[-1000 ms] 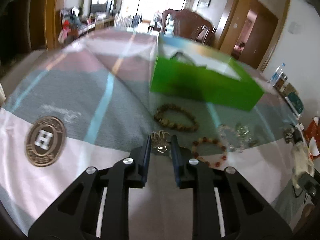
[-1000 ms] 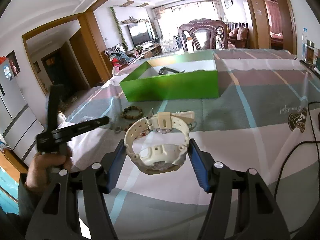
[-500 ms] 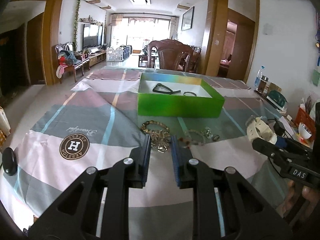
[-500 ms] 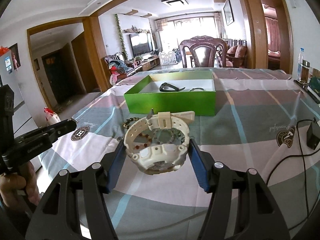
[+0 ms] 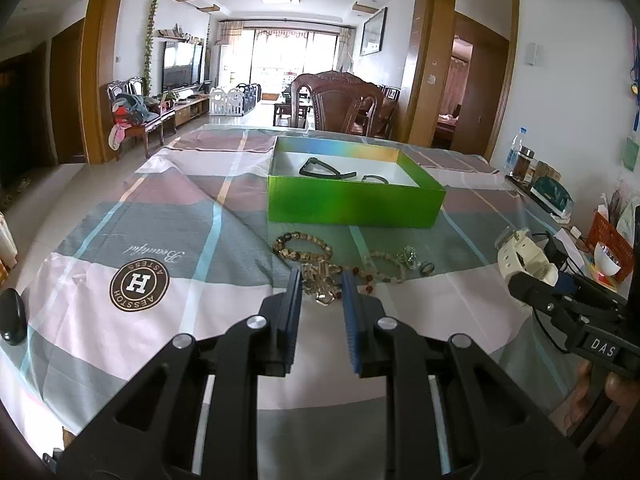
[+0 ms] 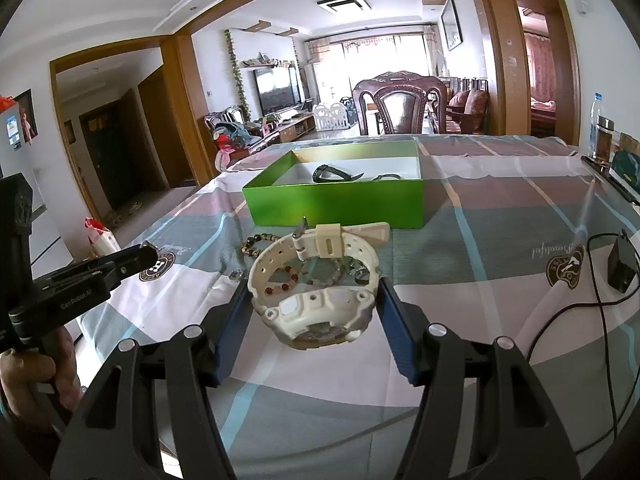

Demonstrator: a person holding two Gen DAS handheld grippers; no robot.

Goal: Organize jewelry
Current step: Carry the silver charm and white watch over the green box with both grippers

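Note:
My left gripper [image 5: 321, 276] is shut on a small metal chain bracelet [image 5: 322, 294], held above the checked tablecloth in front of the loose jewelry. On the cloth lie a brown bead bracelet [image 5: 302, 246], a red bead bracelet [image 5: 362, 282], a clear bead bracelet [image 5: 384, 264] and a ring [image 5: 426, 268]. My right gripper [image 6: 312, 292] is shut on a white watch [image 6: 316, 312], its pads pressing the strap from both sides. Behind stands the open green box [image 6: 336, 204], holding a black watch [image 6: 332, 174] and a thin band [image 6: 386, 177].
A black adapter [image 6: 620, 268] with its cable lies on the cloth at the right. Bottles and clutter [image 5: 524, 160] line the table's right edge. A black oval object [image 5: 12, 312] sits at the left edge. A wooden chair [image 5: 340, 104] stands behind the table.
My left gripper rose and drew back from the jewelry pile with the chain still between its fingers. The right gripper with the watch barely moved.

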